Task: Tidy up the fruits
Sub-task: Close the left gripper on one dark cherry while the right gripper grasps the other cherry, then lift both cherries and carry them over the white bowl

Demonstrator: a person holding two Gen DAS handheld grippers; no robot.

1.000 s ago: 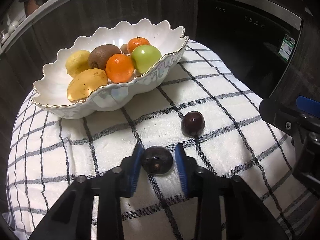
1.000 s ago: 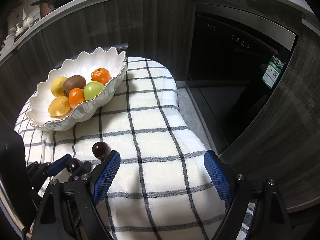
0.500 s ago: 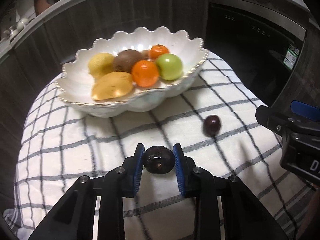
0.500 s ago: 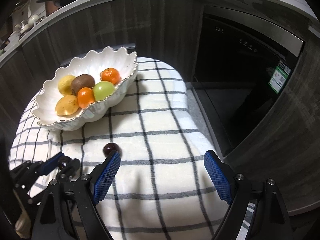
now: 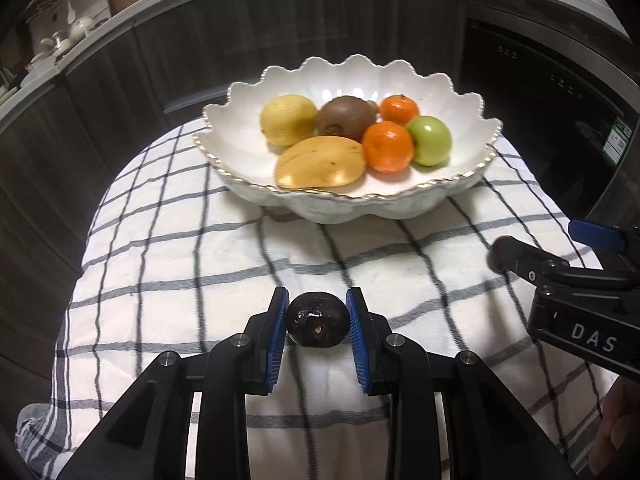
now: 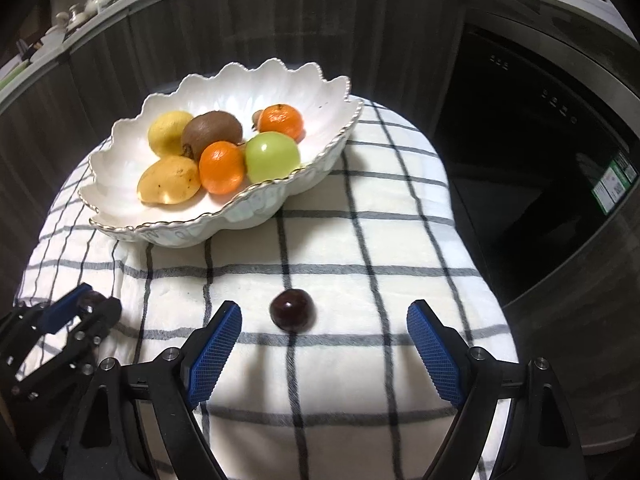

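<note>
Between the blue pads of my left hand-held gripper (image 5: 317,322) sits a dark, glossy, rounded fruit (image 5: 318,325), pinched on both sides and held just above the white cloth with thin grey checks (image 5: 224,264) that covers the surface. My right hand-held gripper (image 6: 325,332) is spread wide, its blue pads well apart, with a second dark red, round fruit (image 6: 291,311) lying on the cloth between them, nearer the left pad and touching neither. Beyond both stands the white scalloped ceramic bowl with a gold rim (image 5: 464,120), resting on the cloth. It holds a yellow lemon (image 5: 288,119), a brown kiwi (image 5: 346,117), a yellow mango (image 5: 321,162), two orange mandarins (image 5: 388,151) and a green apple (image 5: 430,140), all crowded together. From the left wrist view, the right hand-held gripper's dark body shows at the right edge.
</note>
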